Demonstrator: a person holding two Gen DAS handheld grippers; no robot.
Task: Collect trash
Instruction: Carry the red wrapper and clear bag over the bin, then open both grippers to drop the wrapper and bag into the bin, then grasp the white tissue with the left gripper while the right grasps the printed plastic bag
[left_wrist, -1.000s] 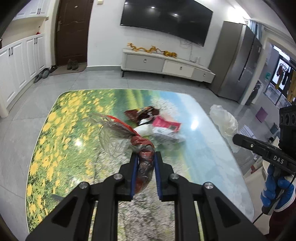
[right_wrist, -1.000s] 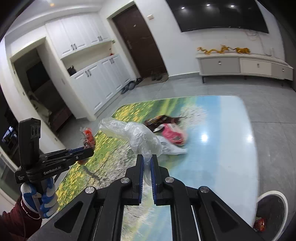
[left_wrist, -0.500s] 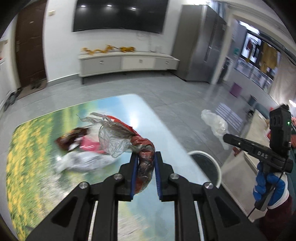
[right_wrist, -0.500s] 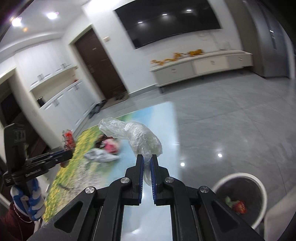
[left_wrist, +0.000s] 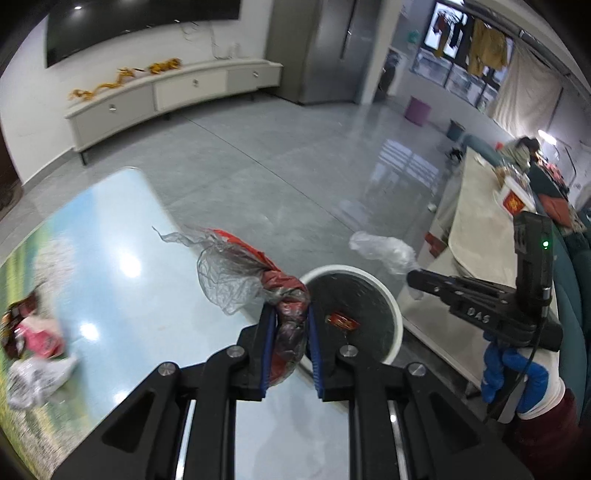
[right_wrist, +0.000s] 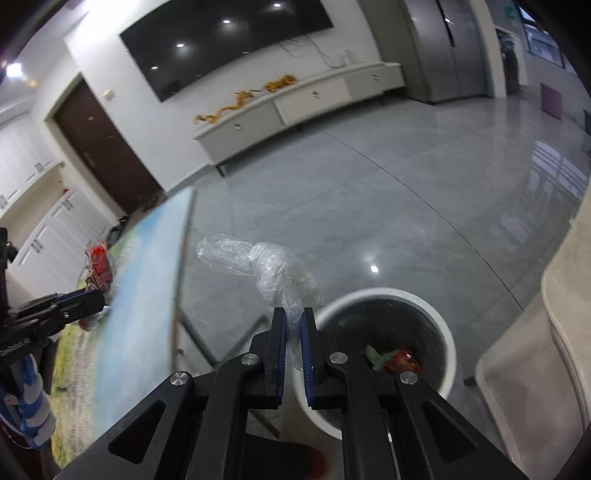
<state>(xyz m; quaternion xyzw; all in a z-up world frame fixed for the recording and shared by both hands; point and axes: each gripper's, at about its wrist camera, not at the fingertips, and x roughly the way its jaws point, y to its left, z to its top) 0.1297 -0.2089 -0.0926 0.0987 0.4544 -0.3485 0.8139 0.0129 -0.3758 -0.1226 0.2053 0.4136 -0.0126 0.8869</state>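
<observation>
My left gripper (left_wrist: 290, 314) is shut on a crumpled red and clear wrapper (left_wrist: 255, 275), held over the table's right edge beside the white bin (left_wrist: 396, 321). My right gripper (right_wrist: 293, 317) is shut on a clear plastic bag (right_wrist: 266, 264), held just left of the bin's rim (right_wrist: 448, 332), above the floor. The bin, lined in black, holds a red wrapper (right_wrist: 400, 360) and a green scrap. In the left wrist view the right gripper (left_wrist: 412, 275) with its bag (left_wrist: 384, 249) hangs to the right of the bin. The left gripper (right_wrist: 92, 299) shows at the left of the right wrist view.
More trash, a pink packet (left_wrist: 40, 338) and a white bag (left_wrist: 33, 376), lies at the left on the picture-topped table (left_wrist: 122, 258). A beige counter (left_wrist: 480, 236) stands right of the bin. Grey tiled floor (right_wrist: 369, 192) stretches to a low TV cabinet (right_wrist: 295, 99).
Both grippers have swung right, off the middle of the table toward the bin, each still holding its trash. The bin has come into close view under both.
</observation>
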